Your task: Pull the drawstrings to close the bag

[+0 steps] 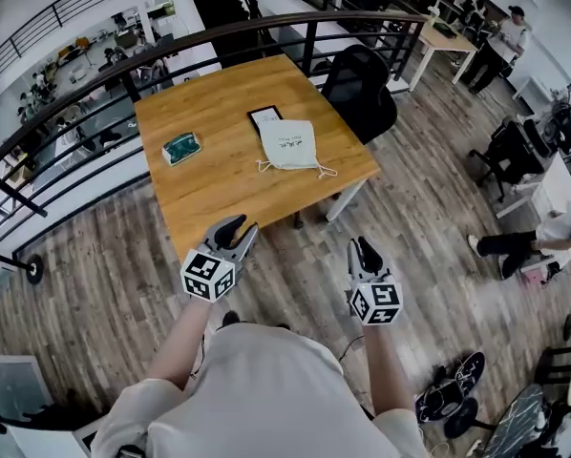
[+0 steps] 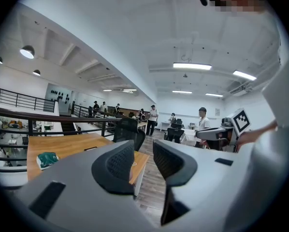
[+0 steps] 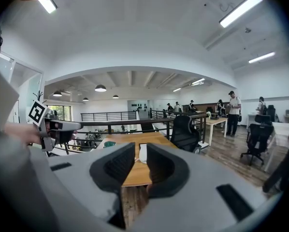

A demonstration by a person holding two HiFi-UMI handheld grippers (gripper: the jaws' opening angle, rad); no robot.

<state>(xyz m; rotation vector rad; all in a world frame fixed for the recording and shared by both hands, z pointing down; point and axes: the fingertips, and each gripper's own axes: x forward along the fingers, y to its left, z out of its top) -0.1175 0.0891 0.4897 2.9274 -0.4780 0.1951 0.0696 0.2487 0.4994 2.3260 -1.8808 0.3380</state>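
Observation:
A white drawstring bag (image 1: 290,146) lies flat on the wooden table (image 1: 219,184), its loose cords (image 1: 316,171) trailing toward the table's near edge. Both grippers hang in the air short of the table, over the floor and well apart from the bag. My left gripper (image 1: 240,225) is near the table's front edge, its jaws open with nothing between them (image 2: 143,153). My right gripper (image 1: 364,246) is further right and back, its jaws a narrow gap apart and empty (image 3: 140,158). In the right gripper view the bag (image 3: 142,153) shows through that gap.
A black tablet (image 1: 264,115) lies just behind the bag and a green packet (image 1: 181,148) at the table's left. A black office chair (image 1: 359,89) stands at the table's right side. A black railing (image 1: 95,74) runs behind the table. People stand at desks far right.

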